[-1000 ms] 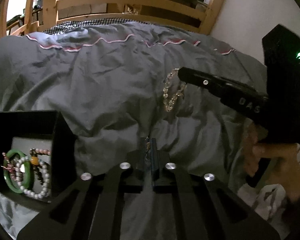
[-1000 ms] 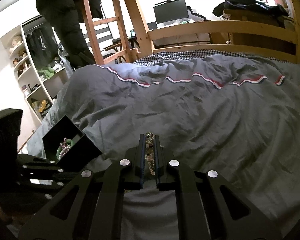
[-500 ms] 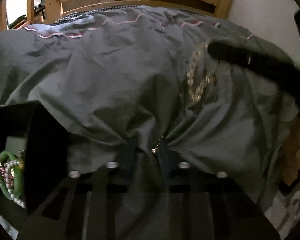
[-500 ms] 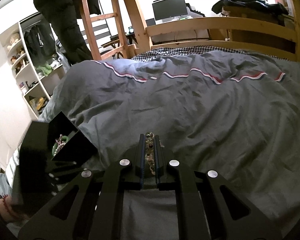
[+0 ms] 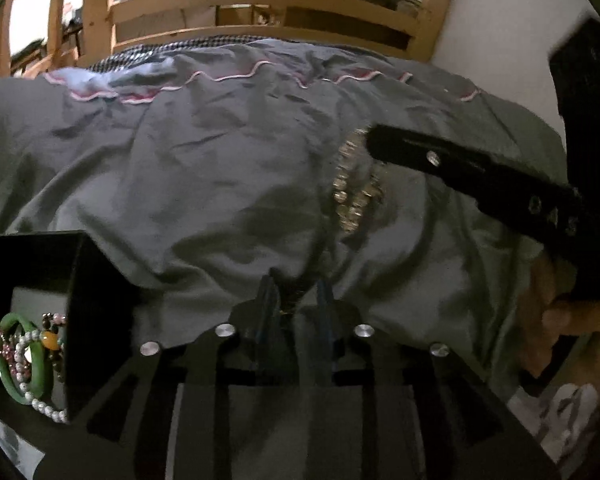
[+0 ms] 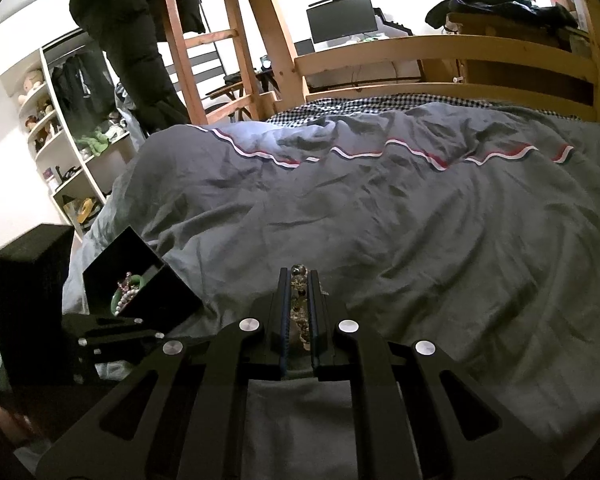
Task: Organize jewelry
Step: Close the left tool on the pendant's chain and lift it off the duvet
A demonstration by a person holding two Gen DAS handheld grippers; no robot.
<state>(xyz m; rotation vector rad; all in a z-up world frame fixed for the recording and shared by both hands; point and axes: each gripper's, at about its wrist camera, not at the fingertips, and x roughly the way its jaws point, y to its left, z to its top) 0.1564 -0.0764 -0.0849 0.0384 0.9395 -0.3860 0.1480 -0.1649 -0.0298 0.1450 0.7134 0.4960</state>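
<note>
While the right gripper [image 6: 299,300] pinches the bracelet [image 5: 354,188], which dangles straight down, the box [image 6: 140,288] sits off to its left. The left gripper [image 5: 296,300], fingers spread, is nearer the box.

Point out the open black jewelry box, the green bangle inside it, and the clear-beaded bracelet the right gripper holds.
Open black jewelry box [image 6: 168,300]: right wrist view, outer wall.
Green bangle [image 5: 12,380]: left wrist view, lower rim.
Clear-beaded bracelet [image 5: 346,196]: left wrist view, hanging loop.
</note>
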